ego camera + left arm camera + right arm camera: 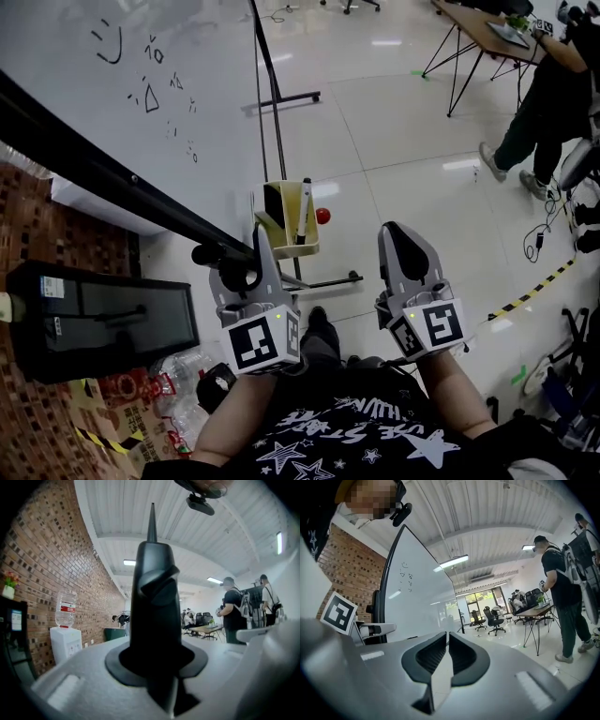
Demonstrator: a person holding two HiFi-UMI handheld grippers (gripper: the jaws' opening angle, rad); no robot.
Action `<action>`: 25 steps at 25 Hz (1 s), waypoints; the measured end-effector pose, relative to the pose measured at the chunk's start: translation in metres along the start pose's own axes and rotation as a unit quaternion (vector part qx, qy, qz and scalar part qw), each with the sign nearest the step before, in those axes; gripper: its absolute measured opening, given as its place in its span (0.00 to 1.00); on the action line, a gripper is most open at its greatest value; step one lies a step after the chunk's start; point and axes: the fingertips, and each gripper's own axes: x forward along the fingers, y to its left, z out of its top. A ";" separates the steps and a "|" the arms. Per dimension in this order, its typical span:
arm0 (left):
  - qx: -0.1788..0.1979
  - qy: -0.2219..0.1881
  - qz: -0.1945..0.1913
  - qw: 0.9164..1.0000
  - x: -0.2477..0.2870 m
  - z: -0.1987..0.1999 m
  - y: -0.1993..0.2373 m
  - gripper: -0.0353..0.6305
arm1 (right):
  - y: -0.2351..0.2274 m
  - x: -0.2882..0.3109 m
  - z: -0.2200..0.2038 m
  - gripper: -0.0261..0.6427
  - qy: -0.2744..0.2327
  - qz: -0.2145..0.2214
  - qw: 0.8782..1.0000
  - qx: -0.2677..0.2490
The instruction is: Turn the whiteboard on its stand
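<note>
Turn step in hand: left gripper (242, 267) clamped on black frame edge (154, 597) of large white whiteboard (112, 84), board tilted at front-left. Right gripper (405, 246) jaws together, empty, beside board, not touching. Next, probably: firm grip, slow swing of edge; 1-gripper hold, slip risk.

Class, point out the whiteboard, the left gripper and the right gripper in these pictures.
whiteboard (112, 122): head view, on its white writing face.
left gripper (242, 264): head view, midway between its fingertips, where they clamp the board's black frame.
right gripper (401, 234): head view, at its closed jaw tips.
</note>
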 end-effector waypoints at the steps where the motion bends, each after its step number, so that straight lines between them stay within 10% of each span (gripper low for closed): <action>1: 0.000 0.000 0.000 1.000 -0.006 0.000 -0.004 0.24 | -0.001 -0.007 0.002 0.08 -0.002 0.002 1.000 -0.001; 25: -0.006 -0.006 0.010 1.000 -0.151 -0.004 -0.070 0.25 | 0.009 -0.162 -0.010 0.08 -0.002 0.042 0.999 0.019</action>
